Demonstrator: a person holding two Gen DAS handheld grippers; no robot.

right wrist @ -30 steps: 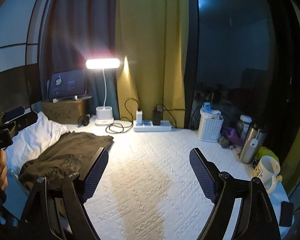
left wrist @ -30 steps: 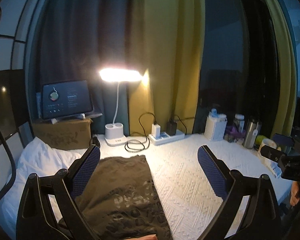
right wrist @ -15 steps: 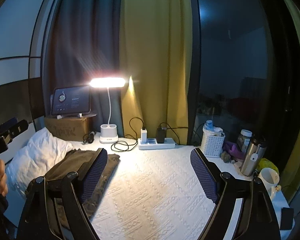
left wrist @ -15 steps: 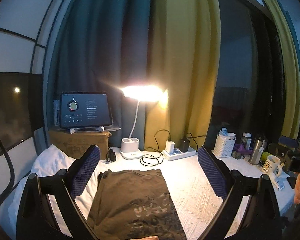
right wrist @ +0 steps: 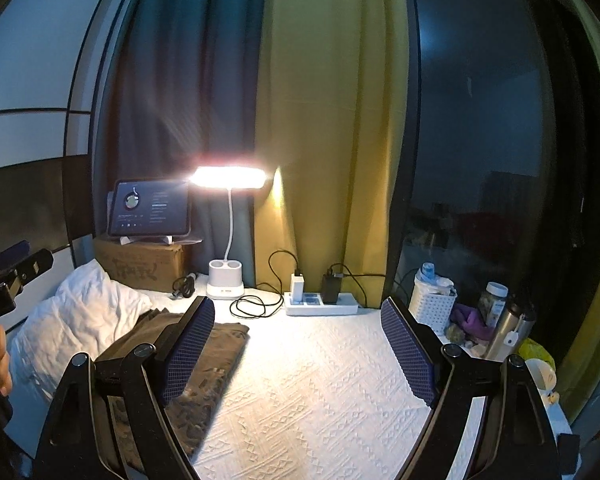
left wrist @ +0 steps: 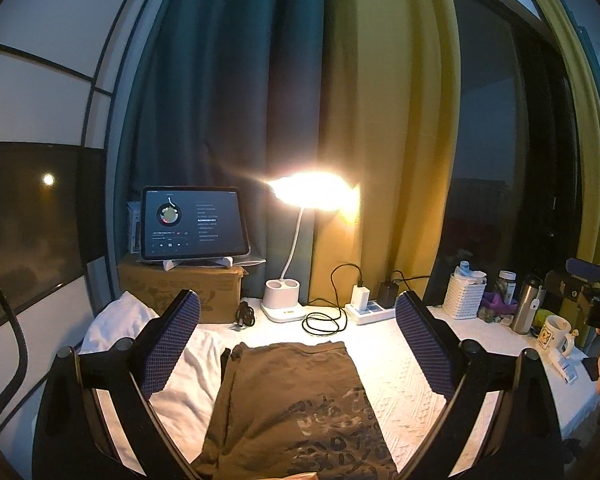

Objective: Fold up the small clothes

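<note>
The brown shirt (left wrist: pixel 284 404) lies flat on the white bed cover (left wrist: pixel 400 376), on the left part of the bed. It already looks folded into a long, neat strip, with straight sides and a straight far edge. So I think some folding is done. What looks left is to fold the strip shorter, maybe in half, from the near end to the far end. The near end runs out of the picture, so I cannot tell how it looks there.

The long way of the shirt runs from near the camera toward the curtains (left wrist: pixel 340 100). Its far short edge points at the lamp (left wrist: pixel 312 196) and the black cable (left wrist: pixel 324 320). A pale print shows on the near part of the cloth.

The left gripper (left wrist: pixel 298 340) hangs above the shirt. Its two tongs are wide apart, one on each side of the cloth, and they hold nothing. The right gripper (right wrist: pixel 298 344) is over the bare bed cover, just right of the shirt. Its tongs are wide apart too, and empty. Its left tong shows in front of the shirt's edge in the right wrist view.

A white pillow (right wrist: pixel 80 312) sits beside the shirt on the left. Behind it a tablet (left wrist: pixel 192 224) stands on a cardboard box (left wrist: pixel 180 288). A power strip (right wrist: pixel 320 304), a white basket (right wrist: pixel 436 304) and a mug (left wrist: pixel 554 332) are far off to the right.
</note>
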